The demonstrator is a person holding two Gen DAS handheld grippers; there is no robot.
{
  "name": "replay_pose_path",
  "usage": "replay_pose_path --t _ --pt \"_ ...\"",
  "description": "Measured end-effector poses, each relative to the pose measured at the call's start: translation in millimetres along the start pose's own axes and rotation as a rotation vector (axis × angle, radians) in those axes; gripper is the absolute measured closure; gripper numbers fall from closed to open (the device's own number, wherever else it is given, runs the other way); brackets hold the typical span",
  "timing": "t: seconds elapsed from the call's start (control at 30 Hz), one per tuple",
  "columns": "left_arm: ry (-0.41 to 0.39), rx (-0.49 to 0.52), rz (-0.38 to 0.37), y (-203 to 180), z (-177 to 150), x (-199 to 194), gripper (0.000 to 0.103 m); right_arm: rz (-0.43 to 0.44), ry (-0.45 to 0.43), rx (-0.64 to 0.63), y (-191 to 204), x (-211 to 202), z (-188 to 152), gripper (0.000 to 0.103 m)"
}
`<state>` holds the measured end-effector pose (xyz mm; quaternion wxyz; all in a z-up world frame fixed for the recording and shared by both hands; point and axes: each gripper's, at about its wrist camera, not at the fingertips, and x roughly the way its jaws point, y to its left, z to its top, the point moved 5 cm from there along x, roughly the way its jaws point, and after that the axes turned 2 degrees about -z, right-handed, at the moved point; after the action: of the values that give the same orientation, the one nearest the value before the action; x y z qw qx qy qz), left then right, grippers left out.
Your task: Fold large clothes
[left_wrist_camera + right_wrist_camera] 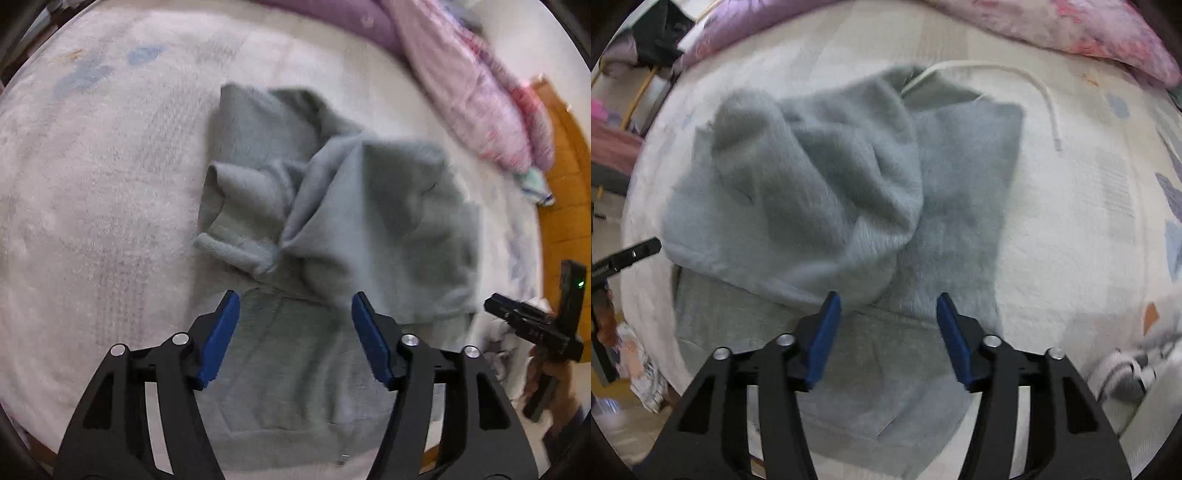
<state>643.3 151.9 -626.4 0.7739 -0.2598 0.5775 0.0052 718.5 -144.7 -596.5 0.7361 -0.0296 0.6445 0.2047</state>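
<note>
Bed cover (pixel 92 206) bare left of hoodie (pixel 332 206); pink quilt (pixel 472 99) blocks far edge; cord (pixel 1045 92) lies right.

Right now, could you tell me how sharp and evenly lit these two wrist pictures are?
Left wrist: the grey hoodie and bed cover are motion-smeared, the open left claw crisp. Right wrist: similar blur, soft even light, fisheye bending at the rim, the right claw sharp.

Hoodie (pixel 332 206) on bed (pixel 92 184); pillows (pixel 472 92) behind.
</note>
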Motion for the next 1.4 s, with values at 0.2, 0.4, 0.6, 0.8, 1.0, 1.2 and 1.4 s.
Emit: replay_pose_path --t 0.2,0.4,0.6,0.8,1.0,1.2,1.4 --pt "-0.023 0.025 0.016 -17.0 21.2 5.5 0.032 0.153 -0.142 -0.126 57.1 -13.9 63.8 0.033" --pt "-0.058 -0.061 0.015 -15.0 49.7 11.6 0.032 0.154 -0.117 -0.25 113.5 54.3 127.4 0.036" --pt "-0.099 -0.037 0.008 -25.6 65.3 -11.6 0.029 0.266 -0.066 -0.391 142.0 34.0 90.7 0.095" --pt "-0.079 -0.059 -0.104 -48.0 65.9 -15.4 0.028 0.306 0.14 -0.479 146.3 42.9 -18.6 0.094" --pt "0.047 -0.06 -0.1 -68.3 33.4 33.1 0.025 0.219 0.206 -0.295 120.1 113.2 -78.9 0.089" --pt "0.212 -0.017 0.052 -55.7 -18.6 100.8 0.025 0.277 0.189 -0.145 105.8 101.8 -78.7 0.074" --pt "0.203 0.008 -0.007 -60.2 -13.0 79.7 0.025 0.266 0.106 -0.058 82.3 46.9 -44.0 0.053"
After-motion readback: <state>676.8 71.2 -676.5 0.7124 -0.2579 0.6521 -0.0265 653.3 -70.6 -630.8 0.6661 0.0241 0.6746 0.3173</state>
